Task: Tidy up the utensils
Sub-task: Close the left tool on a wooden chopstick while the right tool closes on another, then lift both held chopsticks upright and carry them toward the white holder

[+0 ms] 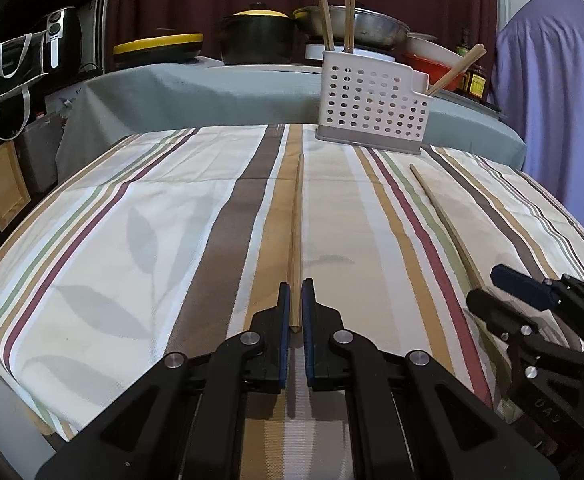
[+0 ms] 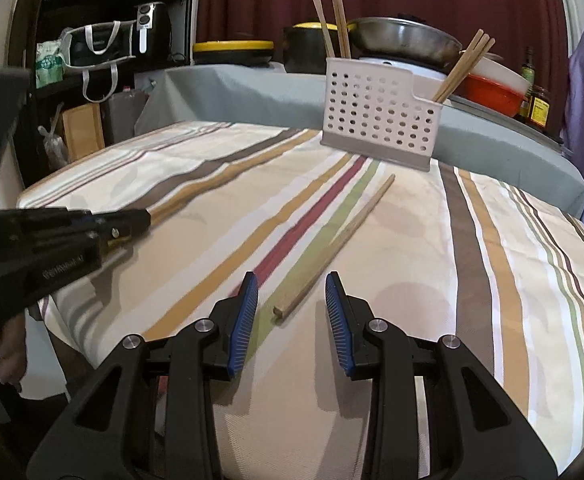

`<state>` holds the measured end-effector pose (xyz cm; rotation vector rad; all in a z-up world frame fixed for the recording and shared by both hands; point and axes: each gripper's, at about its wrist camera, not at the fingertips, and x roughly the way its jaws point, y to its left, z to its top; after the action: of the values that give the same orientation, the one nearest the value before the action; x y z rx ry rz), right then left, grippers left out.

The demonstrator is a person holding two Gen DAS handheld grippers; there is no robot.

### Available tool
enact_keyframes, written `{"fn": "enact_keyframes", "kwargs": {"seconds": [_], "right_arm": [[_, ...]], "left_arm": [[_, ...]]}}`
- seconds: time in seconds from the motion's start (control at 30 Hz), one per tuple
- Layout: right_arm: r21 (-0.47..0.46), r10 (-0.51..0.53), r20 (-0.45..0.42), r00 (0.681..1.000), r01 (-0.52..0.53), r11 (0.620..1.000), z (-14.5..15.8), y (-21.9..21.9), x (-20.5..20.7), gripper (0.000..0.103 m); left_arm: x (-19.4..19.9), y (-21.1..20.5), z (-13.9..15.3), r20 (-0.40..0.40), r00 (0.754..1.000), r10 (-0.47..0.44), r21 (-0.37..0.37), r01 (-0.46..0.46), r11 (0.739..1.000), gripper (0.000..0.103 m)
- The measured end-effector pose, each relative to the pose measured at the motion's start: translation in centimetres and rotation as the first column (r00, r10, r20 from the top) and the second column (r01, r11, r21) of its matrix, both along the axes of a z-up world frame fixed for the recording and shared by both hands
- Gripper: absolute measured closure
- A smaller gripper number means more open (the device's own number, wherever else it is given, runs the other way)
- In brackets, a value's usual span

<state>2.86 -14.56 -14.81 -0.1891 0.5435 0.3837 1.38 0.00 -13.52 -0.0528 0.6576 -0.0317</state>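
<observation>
A wooden chopstick lies on the striped cloth, its near end between the fingers of my left gripper, which is closed on it. A second chopstick lies in front of my right gripper, which is open with the stick's near end between its fingers, not touching. This stick also shows in the left wrist view. A white perforated utensil holder stands at the far edge of the cloth with several chopsticks upright in it; it also shows in the right wrist view.
Behind the holder is a grey-covered counter with a black pot, a metal wok, a red bowl and sauce bottles. Shelves with bags stand at the left. The striped cloth drops off at its edges.
</observation>
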Motion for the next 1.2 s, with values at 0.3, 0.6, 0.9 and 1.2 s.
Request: {"fn": "enact_keyframes", "kwargs": {"seconds": [0.3,0.6,0.9,1.2], "right_arm": [[0.016,-0.047,-0.025,0.999,0.048,0.999,-0.1,-2.0,0.2,0.093],[0.049,-0.086,-0.039,0.995,0.088,0.995,-0.2,-3.9,0.3,0.095],[0.056,-0.093,-0.035,0.995,0.095,0.994,-0.4,-4.2,0.3,0.096],[0.052,-0.108,0.003,0.994,0.107,0.993,0.8,-5.0,-0.5,0.097]], "left_arm": [[-0.2,-0.6,0.1,0.001,1.000,-0.005,0.010,0.005,1.000,0.096],[-0.2,-1.1,0.1,0.000,1.000,-0.009,0.022,0.009,1.000,0.096],[-0.1,-1.4,0.1,-0.002,1.000,-0.013,0.029,0.013,1.000,0.096],[-0.4,-1.7,0.5,0.012,1.000,-0.018,0.024,0.018,1.000,0.096]]}}
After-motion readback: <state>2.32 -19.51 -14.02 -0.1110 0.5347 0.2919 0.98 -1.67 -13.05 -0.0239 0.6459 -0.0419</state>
